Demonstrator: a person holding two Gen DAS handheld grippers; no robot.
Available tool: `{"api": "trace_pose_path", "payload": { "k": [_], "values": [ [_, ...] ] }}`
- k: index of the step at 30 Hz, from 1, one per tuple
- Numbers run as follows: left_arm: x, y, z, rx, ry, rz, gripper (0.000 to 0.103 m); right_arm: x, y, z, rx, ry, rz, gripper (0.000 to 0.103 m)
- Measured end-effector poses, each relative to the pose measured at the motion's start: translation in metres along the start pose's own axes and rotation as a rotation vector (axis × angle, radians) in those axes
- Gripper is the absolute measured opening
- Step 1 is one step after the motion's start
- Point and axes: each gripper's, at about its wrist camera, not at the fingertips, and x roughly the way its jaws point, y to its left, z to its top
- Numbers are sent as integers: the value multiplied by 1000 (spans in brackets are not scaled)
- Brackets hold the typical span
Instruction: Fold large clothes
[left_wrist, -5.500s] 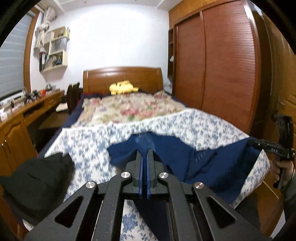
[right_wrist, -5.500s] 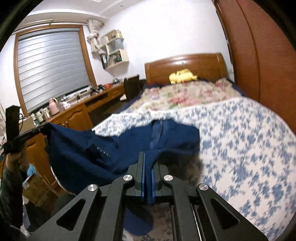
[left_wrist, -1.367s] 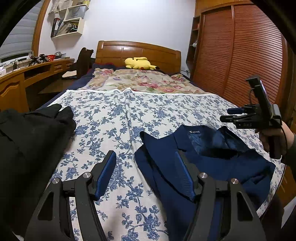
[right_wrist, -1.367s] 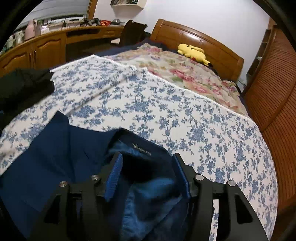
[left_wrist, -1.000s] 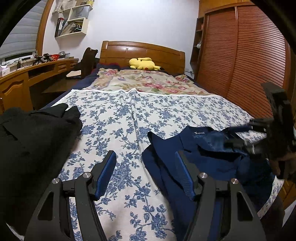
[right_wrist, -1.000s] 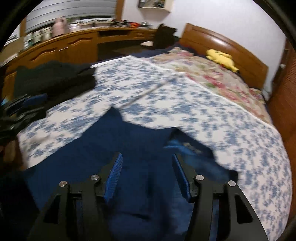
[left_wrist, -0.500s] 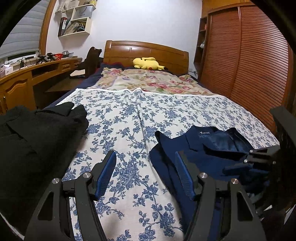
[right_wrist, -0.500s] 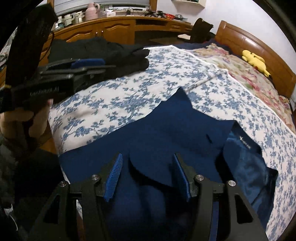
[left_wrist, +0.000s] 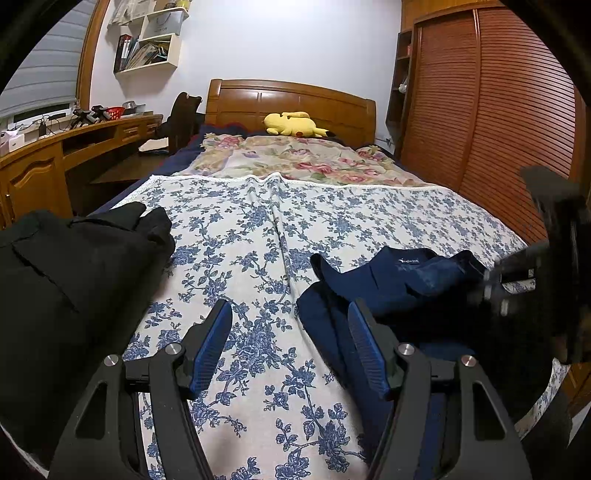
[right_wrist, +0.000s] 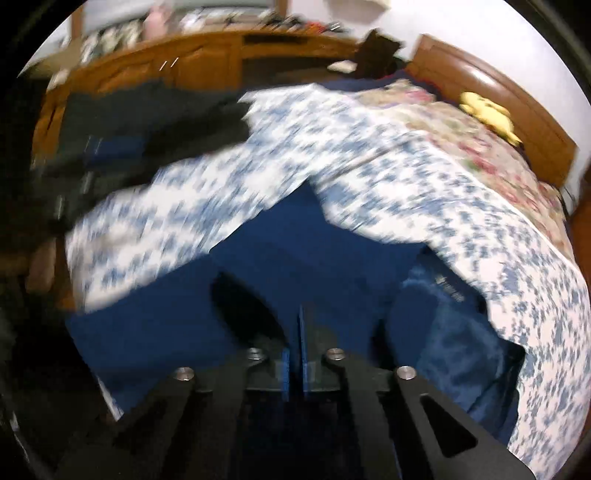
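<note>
The right tongs (right_wrist: 293, 354) have just been closing and now stand clenched, their blue pads nearly together over the navy jacket (right_wrist: 288, 258); the blurred right wrist view does not show whether any cloth is pinched between them. The left tongs (left_wrist: 290, 339) are released, jaws wide apart above the bedspread (left_wrist: 258, 236), with the right-hand finger (left_wrist: 365, 350) over the jacket's near left edge and the left-hand finger over bare flowered cloth; nothing is gripped. The navy jacket (left_wrist: 384, 280) lies on the near right part of the bed, its collar and lighter lining with a small label turned up toward the far side, its lower part running toward the near edge. In the left wrist view the right tongs appear as a dark, blurred shape at the right edge, just beside the jacket's right side. A black garment (left_wrist: 66, 280) is heaped on the near left of the bed, well apart from the jacket. Farther off a rose-patterned quilt (left_wrist: 295, 158) covers the bed, and a yellow plush toy (left_wrist: 293, 123) lies against the wooden headboard (left_wrist: 288, 96). A wooden desk (left_wrist: 74, 144) runs along the left, and a slatted wardrobe (left_wrist: 491, 110) stands on the right.
</note>
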Motion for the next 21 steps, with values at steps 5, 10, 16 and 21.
{"api": "trace_pose_path", "payload": {
  "k": [5, 10, 16, 21],
  "values": [
    [1, -1, -1, 3, 1, -2, 66, -4, -31, 16, 35, -43, -79, 2],
    [3, -6, -1, 12, 3, -5, 66, 10, -61, 20, 43, -44, -227, 2],
    [3, -11, -1, 24, 4, -13, 66, 30, -76, 19, 131, 5, -350, 23],
    [3, -13, 0, 29, 4, -22, 66, 17, -55, 11, 149, -29, -260, 46]
  ]
}}
